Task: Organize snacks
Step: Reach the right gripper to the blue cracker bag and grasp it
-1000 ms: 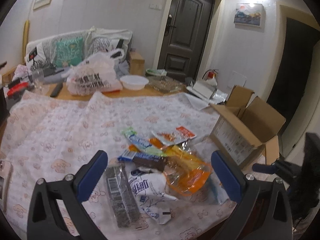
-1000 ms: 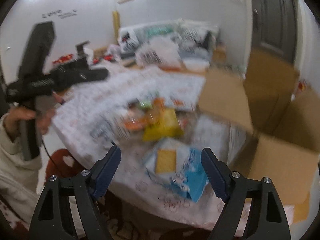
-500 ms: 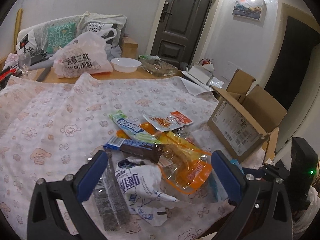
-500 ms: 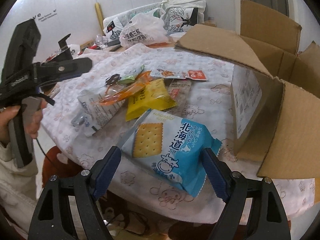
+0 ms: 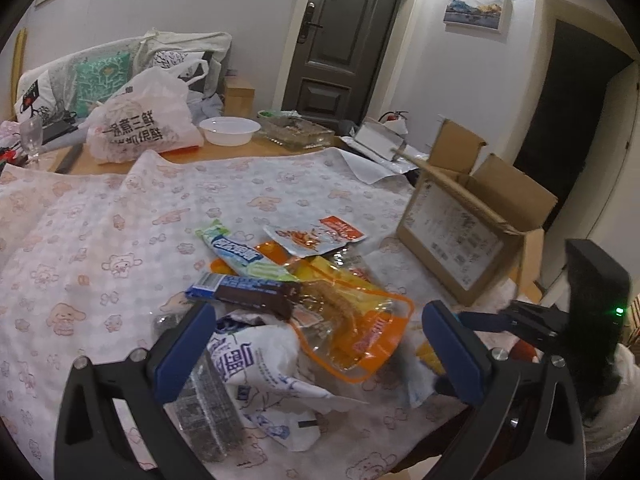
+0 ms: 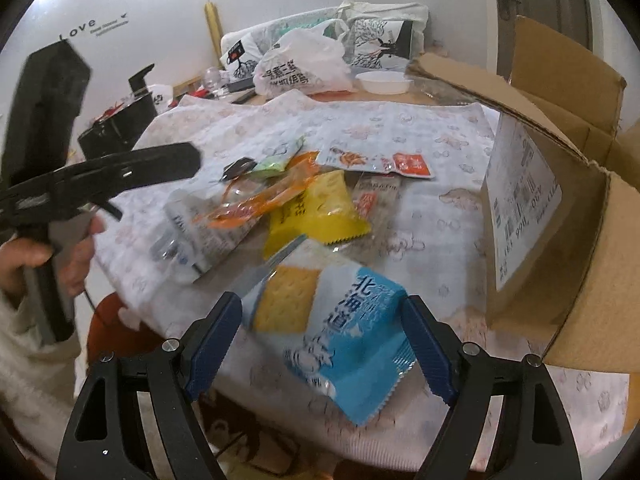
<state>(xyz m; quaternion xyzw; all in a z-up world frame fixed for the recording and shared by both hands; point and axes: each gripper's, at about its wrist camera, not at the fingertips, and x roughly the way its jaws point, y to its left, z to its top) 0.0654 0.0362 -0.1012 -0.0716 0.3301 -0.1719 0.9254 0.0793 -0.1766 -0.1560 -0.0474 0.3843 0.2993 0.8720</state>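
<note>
Two hand-held grippers are in view, both with jaws spread wide and nothing between the pads. The left hand-held gripper [image 5: 316,344] hangs over the near edge of the tabletop [image 5: 120,216], above a white pouch with blue print [image 5: 256,364] and a clear packet of dark contents [image 5: 204,400] just beside it. The right hand-held gripper [image 6: 320,340] hangs over the blue and white cracker packet [image 6: 340,328], which lies flat at the near edge of the tabletop, close to the cardboard box [image 6: 560,208]; its blue pads stand on either side of the packet, and contact cannot be confirmed.

The remaining snacks form a loose pile near the middle of the near edge, on a white cloth with a pink cartoon print. Noted in the pile: a dark chocolate bar wrapper [image 5: 256,294], a green and blue stick pack [image 5: 240,254], a clear orange-trimmed bag [image 5: 352,332], a yellow packet [image 6: 312,212], and a white and red sachet [image 5: 316,236] lying flat on the far side of the pile.

The cardboard box stands at the right edge of the tabletop, flaps raised, label facing the pile. At the far edge sit a printed plastic bag [image 5: 144,128], a white bowl [image 5: 228,130] and a clear tray [image 5: 296,132]. A hand [image 6: 28,252] grips the left tool's handle.
</note>
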